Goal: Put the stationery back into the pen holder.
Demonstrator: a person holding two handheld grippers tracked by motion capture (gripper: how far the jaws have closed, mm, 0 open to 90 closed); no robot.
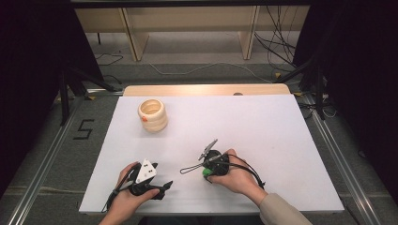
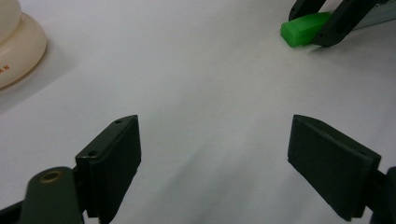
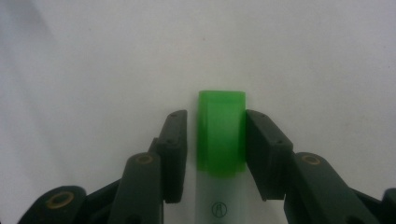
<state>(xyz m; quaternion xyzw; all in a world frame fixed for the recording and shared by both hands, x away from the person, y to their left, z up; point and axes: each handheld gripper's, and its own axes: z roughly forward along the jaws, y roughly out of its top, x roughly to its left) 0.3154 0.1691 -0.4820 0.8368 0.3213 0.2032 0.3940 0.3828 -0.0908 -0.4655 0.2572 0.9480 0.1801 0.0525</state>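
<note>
We see a white table (image 1: 263, 126); a cream ring stack (image 1: 153, 115) stands on it, well beyond our left jaws, to their left.

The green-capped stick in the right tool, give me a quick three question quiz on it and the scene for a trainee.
1. True or false: the right tool is shut on the green-capped stick.
2. The left tool is: A open, B shut on something.
3. What pale thing stands at the table's far left?

Key: 1 true. 2 A. 3 the ringed cream pot.
</note>
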